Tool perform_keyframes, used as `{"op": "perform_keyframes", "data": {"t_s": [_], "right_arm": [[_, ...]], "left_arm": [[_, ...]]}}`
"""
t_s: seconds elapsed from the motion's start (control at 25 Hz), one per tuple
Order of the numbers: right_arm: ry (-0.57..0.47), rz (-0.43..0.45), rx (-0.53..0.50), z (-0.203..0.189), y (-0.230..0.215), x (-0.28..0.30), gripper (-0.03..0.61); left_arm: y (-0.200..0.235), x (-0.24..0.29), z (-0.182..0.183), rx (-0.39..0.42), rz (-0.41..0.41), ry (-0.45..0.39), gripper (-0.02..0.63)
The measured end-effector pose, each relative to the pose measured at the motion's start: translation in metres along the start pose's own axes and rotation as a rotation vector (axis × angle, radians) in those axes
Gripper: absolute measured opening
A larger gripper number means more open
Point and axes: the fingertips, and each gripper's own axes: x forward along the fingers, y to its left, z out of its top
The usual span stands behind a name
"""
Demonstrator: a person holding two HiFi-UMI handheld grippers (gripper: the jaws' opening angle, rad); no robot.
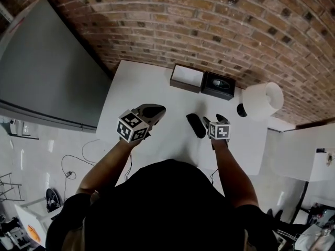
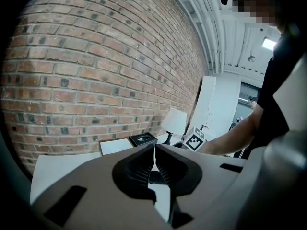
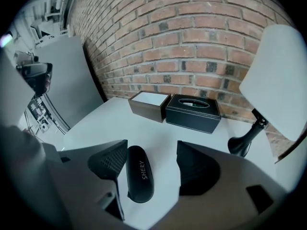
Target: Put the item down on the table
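A smooth black oblong hard-shell case [image 3: 139, 174], rounded at both ends and lettered SHERY in white, lies flat and closed on the matte white table [image 1: 136, 82]. The right gripper [image 3: 152, 147] hangs over it, released: its ribbed dark pads stand wide apart and neither presses the case, which lies beside the left pad. The left gripper [image 2: 154, 150] is clenched, its ribbed pads meeting with nothing between them.

Against the rough red brick wall [image 1: 209, 25] sit a brown rectangular box [image 3: 149, 104] showing only a flat white face, and touching it a black leather-look tissue box [image 3: 193, 111] with an oval slot on top. Nearby stands a white-shaded lamp [image 3: 273, 80] on a black base.
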Motion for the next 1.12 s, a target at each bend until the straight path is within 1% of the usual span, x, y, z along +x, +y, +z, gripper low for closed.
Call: {"op": "perform_keyframes", "data": {"t_s": [0.28,0.4,0.64,0.88,1.12], "right_arm": [[-0.068,-0.02,0.049,0.013,-0.005,-0.034,0.324],[-0.088,-0.016,0.065,0.017,-0.003,-0.047,0.307],[-0.145,-0.022,0.075,0.028,0.001,-0.074,0.299],[-0.18,-0.026,0.087,0.026,0.009,-0.099,0.285],[-0.222,-0.029,0.084,0.027,0.015,-0.124,0.25]], "left_arm": [[-0.017,-0.002,0.009,0.03,-0.032,-0.008,0.026],[-0.025,-0.003,0.013,0.043,-0.043,-0.016,0.026],[-0.038,-0.007,0.016,0.069,-0.064,-0.022,0.026],[-0.049,-0.012,0.016,0.089,-0.086,-0.021,0.026],[-0.06,-0.016,0.019,0.108,-0.104,-0.03,0.026]]}}
